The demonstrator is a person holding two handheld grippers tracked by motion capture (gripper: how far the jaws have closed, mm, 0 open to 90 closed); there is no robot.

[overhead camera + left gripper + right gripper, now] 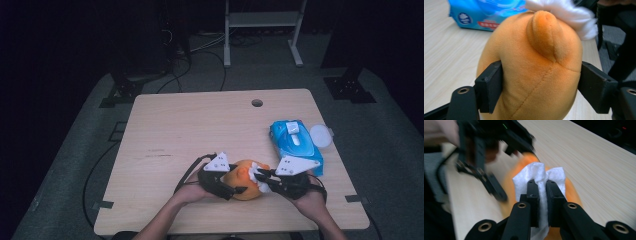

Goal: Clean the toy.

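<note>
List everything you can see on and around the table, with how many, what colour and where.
plush toy: one, orange, near edge of the table, between the two hand-held grippers
wipe: one, white, pressed against the plush toy
wipes pack: one, blue, right side of the table, its white lid flipped open
table: one, light wood, centre; a round hole near its far edge
frame: one, white, on the floor beyond the table
cables: several, black, on the grey floor beyond the table
left hand-held gripper: one, black, jaws closed on the plush toy
right hand-held gripper: one, black, jaws shut on the wipe
forearms: two, entering from the bottom edge
</note>
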